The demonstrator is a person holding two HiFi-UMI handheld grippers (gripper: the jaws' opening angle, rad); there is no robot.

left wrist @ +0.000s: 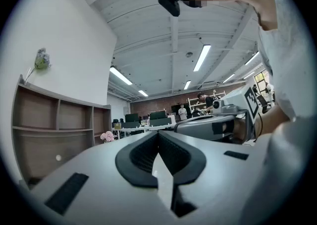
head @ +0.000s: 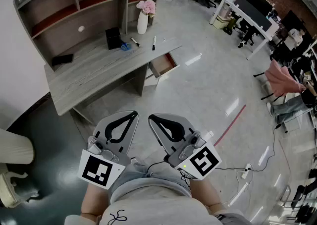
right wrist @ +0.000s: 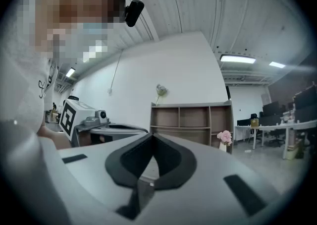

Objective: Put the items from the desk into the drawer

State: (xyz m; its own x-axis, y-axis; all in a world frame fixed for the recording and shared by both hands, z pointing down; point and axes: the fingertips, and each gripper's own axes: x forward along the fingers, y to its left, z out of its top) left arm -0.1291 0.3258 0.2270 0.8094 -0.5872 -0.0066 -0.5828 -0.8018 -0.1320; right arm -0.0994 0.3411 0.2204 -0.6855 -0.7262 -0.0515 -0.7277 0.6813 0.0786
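Well short of the grey desk (head: 94,78), its drawer (head: 164,65) pulled open, the left gripper (head: 132,115) and right gripper (head: 151,118) hang empty, jaws pressed together; a black box (head: 113,38), a vase (head: 142,22) and two pens (head: 154,43) sit on the desktop.

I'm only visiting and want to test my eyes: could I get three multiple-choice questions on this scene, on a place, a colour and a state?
1. Where does the vase stand? A on the desk; B on the floor; C on a windowsill.
2. What colour are its flowers? A yellow; B pink; C blue.
3. How is the desk's drawer? A shut; B pulled open; C lying on the floor.
Answers: 1 A, its base rests on the grey top; 2 B, pink blooms top it; 3 B, it juts out, reddish inside showing.
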